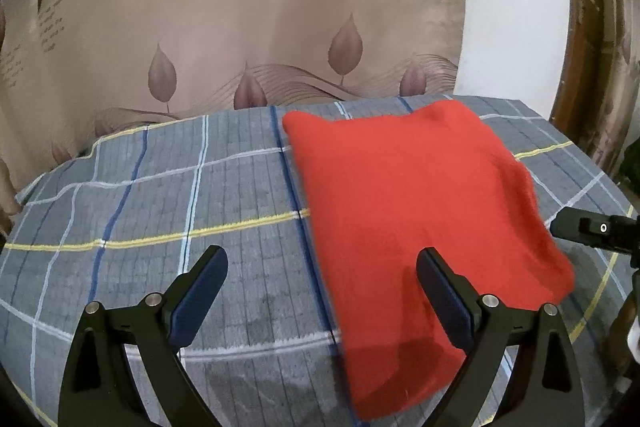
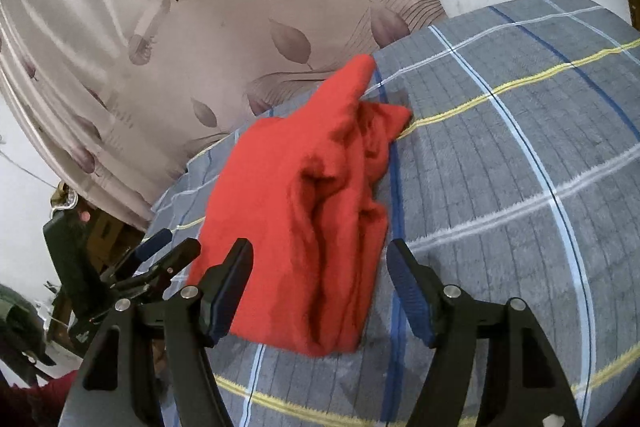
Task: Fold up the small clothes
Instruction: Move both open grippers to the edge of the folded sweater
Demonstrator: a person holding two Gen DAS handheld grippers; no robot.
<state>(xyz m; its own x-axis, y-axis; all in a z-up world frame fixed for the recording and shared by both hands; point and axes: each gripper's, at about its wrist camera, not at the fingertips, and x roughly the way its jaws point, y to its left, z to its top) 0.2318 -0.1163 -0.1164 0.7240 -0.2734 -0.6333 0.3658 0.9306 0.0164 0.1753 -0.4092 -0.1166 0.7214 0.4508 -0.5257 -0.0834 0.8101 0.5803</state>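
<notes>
The red garment lies folded on the grey checked blanket. The left gripper hovers over the near edge with its 2 jaws spread wide and nothing clamped; its right finger sits above the cloth, its left finger above bare blanket. The right gripper is also released, jaws apart, with the bunched, creased end of the red garment lying between and ahead of its fingers, untouched by the pads. Beyond both grippers hangs a beige curtain printed with leaves.
</notes>
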